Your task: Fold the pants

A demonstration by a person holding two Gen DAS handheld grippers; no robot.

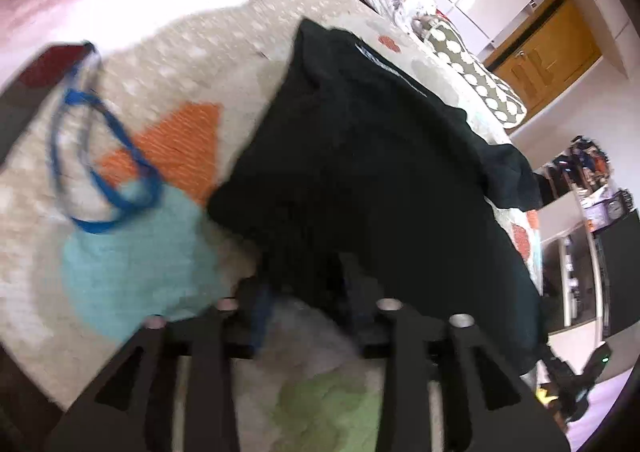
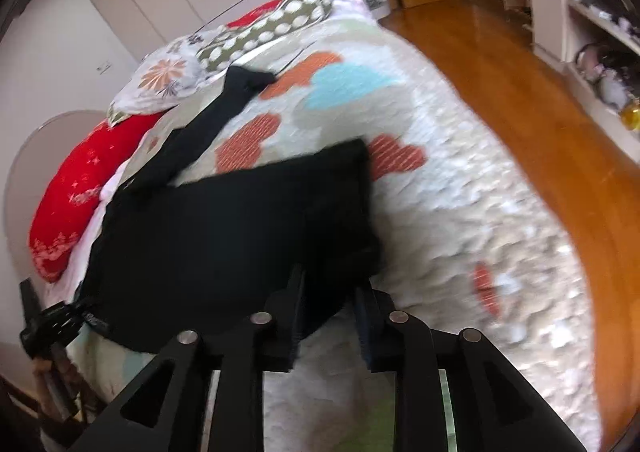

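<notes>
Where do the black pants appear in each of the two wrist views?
Left wrist view: black pants fill centre and right, reaching the gripper fingers.
Right wrist view: black pants lie centre-left, one leg stretching up toward the pillows.
Shared landmark: the polka-dot pillow beyond the pants.

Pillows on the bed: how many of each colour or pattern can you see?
Red pillow: 1
Flowery pillow: 1
Spotted pillow: 1
Total: 3
</notes>
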